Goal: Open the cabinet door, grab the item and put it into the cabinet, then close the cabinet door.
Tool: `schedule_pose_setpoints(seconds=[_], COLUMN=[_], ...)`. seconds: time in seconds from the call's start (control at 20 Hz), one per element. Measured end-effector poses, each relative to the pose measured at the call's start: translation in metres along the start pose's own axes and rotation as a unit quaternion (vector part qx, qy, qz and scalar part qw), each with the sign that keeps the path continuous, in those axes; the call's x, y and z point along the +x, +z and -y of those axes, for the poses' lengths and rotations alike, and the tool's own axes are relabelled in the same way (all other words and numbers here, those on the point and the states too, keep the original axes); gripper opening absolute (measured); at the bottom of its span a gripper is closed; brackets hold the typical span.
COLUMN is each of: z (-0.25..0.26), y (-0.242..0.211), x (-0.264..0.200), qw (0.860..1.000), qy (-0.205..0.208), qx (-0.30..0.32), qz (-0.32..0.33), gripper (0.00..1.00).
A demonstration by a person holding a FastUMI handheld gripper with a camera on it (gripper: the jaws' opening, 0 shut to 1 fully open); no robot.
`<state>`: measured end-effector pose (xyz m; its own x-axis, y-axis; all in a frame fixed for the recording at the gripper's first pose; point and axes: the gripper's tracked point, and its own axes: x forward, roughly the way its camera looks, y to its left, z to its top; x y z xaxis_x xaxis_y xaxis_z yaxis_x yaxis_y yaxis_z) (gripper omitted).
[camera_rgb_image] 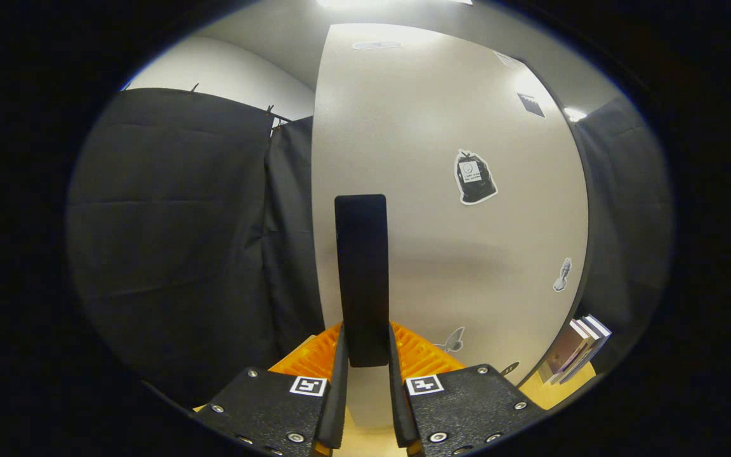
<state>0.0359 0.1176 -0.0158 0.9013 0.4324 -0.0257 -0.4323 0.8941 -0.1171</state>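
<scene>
Handle [361, 279] at 12 o'clock is pinched tight by the hand-held gripper [365, 355], likely to swing the door [454, 241].

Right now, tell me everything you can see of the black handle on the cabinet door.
The handle is a tall, upright, matte black bar with rounded corners, standing off the pale, smooth cabinet door. The gripper has its jaws closed on the handle's lower end, one on each side. Stickers dot the door beside it; none touches the handle.
</scene>
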Motion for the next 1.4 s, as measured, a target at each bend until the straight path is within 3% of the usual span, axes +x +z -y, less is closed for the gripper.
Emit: schedule_pose_setpoints(seconds=[0.3,0.75,1.1,1.4], z=[0.009,0.045,0.089,0.133], y=[-0.002,-0.003,-0.005,-0.005], x=[-0.038,-0.105,-0.160,-0.193], qw=[0.996,0.985,0.984,0.993], qy=[0.080,0.165,0.167,0.111], qx=[-0.016,-0.022,-0.027,-0.025], qz=[-0.018,-0.036,-0.047,-0.037], gripper=[0.29,0.29,0.29,0.28])
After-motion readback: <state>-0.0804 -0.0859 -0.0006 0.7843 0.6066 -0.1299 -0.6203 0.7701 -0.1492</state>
